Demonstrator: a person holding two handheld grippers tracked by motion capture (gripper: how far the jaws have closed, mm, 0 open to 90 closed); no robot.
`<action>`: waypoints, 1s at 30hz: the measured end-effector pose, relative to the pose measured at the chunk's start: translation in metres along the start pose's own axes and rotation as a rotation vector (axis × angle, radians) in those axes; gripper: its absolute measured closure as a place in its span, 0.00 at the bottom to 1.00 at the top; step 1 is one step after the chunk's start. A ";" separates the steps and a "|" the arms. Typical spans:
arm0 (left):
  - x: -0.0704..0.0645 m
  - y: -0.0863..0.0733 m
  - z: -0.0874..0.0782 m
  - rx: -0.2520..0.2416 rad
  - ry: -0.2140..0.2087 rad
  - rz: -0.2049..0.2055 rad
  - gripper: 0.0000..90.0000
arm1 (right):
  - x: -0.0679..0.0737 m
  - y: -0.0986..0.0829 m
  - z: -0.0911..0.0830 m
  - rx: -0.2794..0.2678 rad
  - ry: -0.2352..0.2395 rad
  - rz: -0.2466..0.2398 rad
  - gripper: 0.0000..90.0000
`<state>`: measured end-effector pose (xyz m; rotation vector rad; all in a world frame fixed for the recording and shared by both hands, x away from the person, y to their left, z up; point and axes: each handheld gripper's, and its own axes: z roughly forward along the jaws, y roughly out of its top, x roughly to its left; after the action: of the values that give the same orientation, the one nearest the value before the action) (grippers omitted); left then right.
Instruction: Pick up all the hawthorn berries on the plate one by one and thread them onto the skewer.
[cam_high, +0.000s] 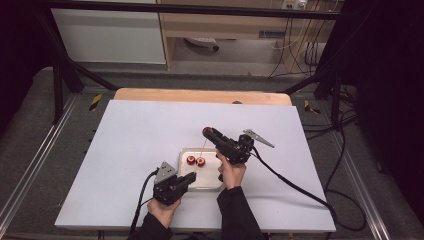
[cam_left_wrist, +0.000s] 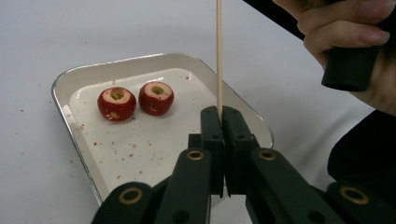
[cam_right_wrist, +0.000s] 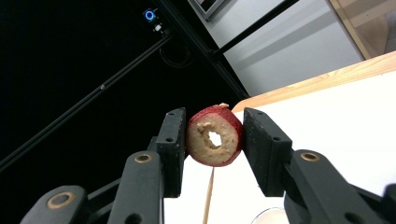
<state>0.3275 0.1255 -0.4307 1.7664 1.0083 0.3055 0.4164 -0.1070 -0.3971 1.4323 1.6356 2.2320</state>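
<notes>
Your left gripper pinched the skewer upright; your right gripper clamped a cored fruit, apparently needing its hole lowered onto the tip.

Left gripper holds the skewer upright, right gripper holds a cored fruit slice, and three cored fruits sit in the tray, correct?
Not three: the left gripper view shows two cored fruits in the tray. The skewer and the right gripper's slice are as stated.
</notes>
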 end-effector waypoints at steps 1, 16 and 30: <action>0.000 0.000 0.000 0.000 0.000 0.000 0.98 | 0.000 0.000 0.000 0.000 -0.003 -0.001 0.68; 0.000 0.000 0.000 -0.004 0.000 -0.004 0.98 | -0.001 -0.001 0.001 -0.005 0.017 0.038 0.68; -0.001 0.000 -0.002 -0.029 0.016 -0.027 0.98 | -0.001 -0.011 0.003 0.016 0.029 0.104 0.68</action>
<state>0.3256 0.1262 -0.4291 1.7255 1.0330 0.3163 0.4145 -0.1004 -0.4058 1.5300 1.6271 2.3101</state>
